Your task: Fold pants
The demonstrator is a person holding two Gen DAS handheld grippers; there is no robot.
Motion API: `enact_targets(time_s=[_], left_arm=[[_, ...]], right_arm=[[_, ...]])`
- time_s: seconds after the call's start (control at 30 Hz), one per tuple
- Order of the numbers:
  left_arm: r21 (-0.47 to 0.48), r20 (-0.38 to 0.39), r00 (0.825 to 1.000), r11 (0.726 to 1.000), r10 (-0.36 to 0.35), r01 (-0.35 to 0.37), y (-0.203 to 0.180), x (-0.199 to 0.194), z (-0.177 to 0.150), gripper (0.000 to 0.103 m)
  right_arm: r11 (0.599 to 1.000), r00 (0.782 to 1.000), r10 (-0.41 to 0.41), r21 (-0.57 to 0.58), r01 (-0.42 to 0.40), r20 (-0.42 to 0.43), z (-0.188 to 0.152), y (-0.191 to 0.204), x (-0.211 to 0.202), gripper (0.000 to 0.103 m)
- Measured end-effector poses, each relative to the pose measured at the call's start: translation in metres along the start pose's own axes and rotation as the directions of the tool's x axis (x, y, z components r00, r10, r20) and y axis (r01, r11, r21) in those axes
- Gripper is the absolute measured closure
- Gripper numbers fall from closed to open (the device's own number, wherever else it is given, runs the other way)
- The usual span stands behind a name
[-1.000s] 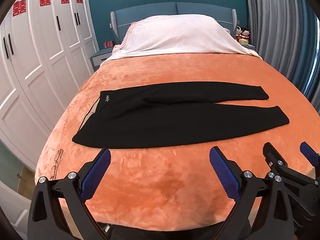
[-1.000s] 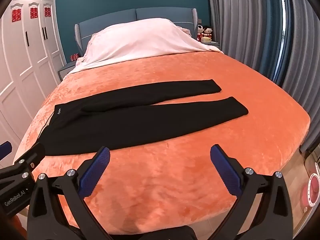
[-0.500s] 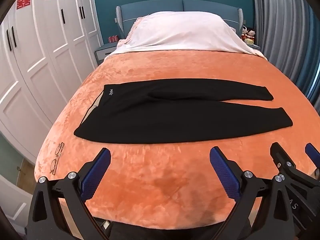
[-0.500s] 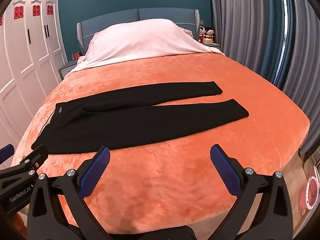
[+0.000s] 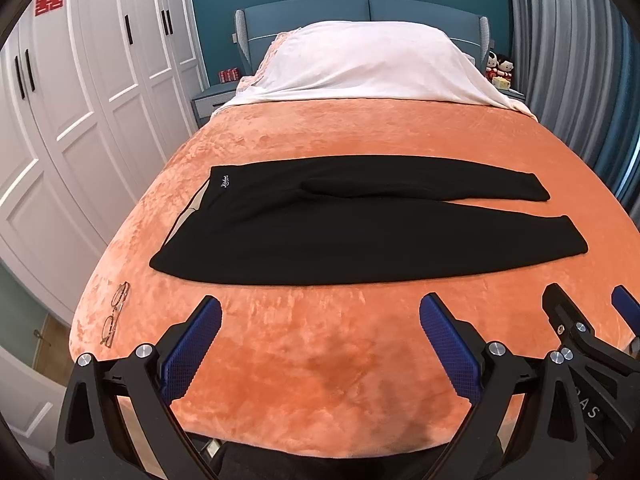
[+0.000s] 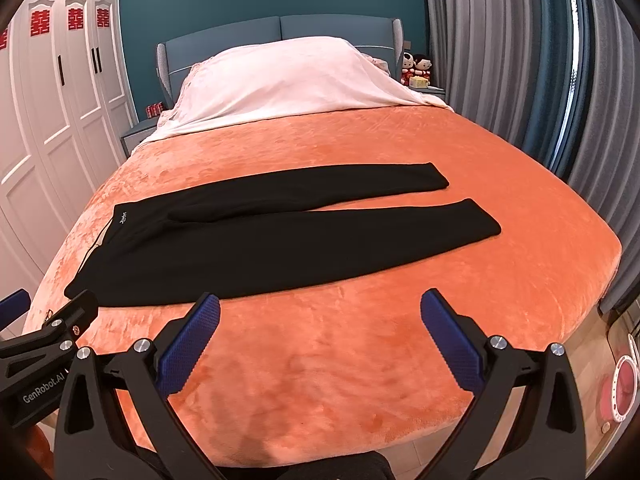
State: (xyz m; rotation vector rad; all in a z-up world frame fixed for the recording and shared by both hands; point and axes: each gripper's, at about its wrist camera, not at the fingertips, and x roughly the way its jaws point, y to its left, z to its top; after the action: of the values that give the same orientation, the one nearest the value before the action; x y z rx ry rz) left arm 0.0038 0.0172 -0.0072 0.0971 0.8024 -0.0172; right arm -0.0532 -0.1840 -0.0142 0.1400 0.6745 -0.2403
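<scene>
Black pants (image 5: 360,232) lie flat across the orange bed, waistband at the left and two legs stretched to the right; they also show in the right wrist view (image 6: 280,236). My left gripper (image 5: 320,312) is open and empty, above the bed's near edge, short of the pants. My right gripper (image 6: 320,312) is open and empty, also short of the pants, in front of the near leg. The right gripper shows at the right edge of the left wrist view (image 5: 588,320). The left gripper shows at the left edge of the right wrist view (image 6: 48,320).
The orange blanket (image 5: 320,360) covers the bed. Glasses (image 5: 116,314) lie at the bed's near left corner. A white cover (image 5: 360,64) drapes the pillows at the head. White wardrobes (image 5: 80,120) stand left, grey curtains (image 6: 520,80) right.
Both grippers have risen and tilted slightly; the view has shifted so the pants sit a little lower and more centred. Both stay open. The pants have not moved.
</scene>
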Motion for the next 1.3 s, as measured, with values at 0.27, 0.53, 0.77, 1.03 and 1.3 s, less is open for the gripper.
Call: enact_targets(time_s=[0.27,0.53,0.77,1.03,1.3], left_arm=[[0.0,0.0,1.0,1.0,0.001,-0.001,0.0,0.0,0.0,0.005],[0.0,-0.003,1.0,1.0,0.001,-0.001,0.0,0.0,-0.001,0.005],[0.0,-0.014,1.0,1.0,0.002,-0.002,0.002,0.005,-0.001,0.005],[0.004,-0.031,1.0,1.0,0.005,-0.004,-0.001,0.015,-0.001,0.005],[0.009,-0.048,0.999,1.0,0.007,-0.006,-0.005,0.025,-0.002,0.005]], right_arm=[[1.0,1.0,-0.001,-0.001,0.001,-0.004,-0.001,0.002,0.0,0.005],[1.0,1.0,-0.001,-0.001,0.001,-0.005,-0.002,0.002,0.001,0.005],[1.0,1.0,-0.004,0.0,0.004,-0.018,-0.007,0.003,0.007,0.005],[1.0,0.999,-0.008,-0.001,0.008,-0.035,-0.008,0.004,0.016,0.005],[1.0,0.998,-0.012,-0.003,0.011,-0.058,-0.008,0.004,0.026,0.005]])
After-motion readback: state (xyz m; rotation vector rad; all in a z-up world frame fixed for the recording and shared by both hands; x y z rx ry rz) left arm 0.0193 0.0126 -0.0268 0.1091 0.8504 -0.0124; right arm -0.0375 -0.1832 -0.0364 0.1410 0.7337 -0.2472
